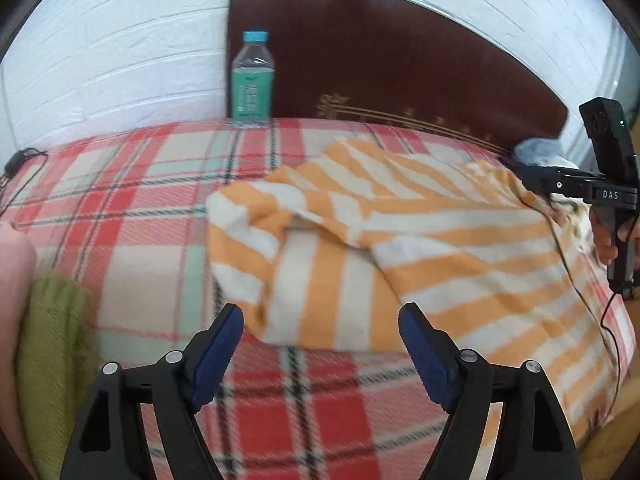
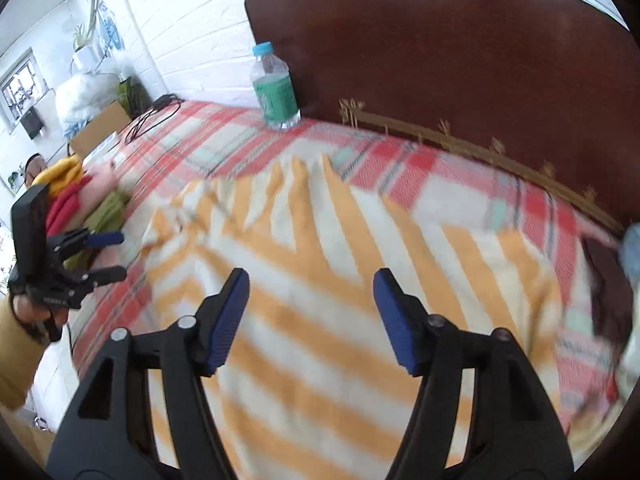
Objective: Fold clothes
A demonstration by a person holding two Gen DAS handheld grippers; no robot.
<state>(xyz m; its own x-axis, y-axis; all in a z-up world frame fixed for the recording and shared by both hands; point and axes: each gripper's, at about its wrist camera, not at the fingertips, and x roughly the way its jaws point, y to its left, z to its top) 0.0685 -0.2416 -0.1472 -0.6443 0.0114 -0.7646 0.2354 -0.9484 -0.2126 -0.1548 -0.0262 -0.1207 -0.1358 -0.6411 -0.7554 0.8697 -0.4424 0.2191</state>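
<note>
An orange-and-white striped garment (image 1: 420, 240) lies rumpled on the red plaid bedcover (image 1: 132, 200), partly folded over itself so that its stripes meet at angles; a thick rolled fold bulges along its edge nearest the water bottle (image 1: 253, 76), and motion blur softens its weave. It is the only loose garment on the bed, lying just in front of the dark wooden headboard (image 1: 400, 60), between that board and both grippers. One clear plastic bottle with a blue cap and teal label stands upright at the headboard's left corner, holding clear liquid whose level cannot be read. Farther from the headboard, past the bottle side of the striped garment, sits one pile of folded clothes (image 2: 88, 196): yellow, red, pink and green pieces can be counted. The left gripper (image 1: 320, 320) has its two blue-padded fingers spread wide with nothing between them, just short of the garment's near hem. The right gripper (image 2: 311, 284) likewise holds its fingers apart, empty, above the striped cloth.
</note>
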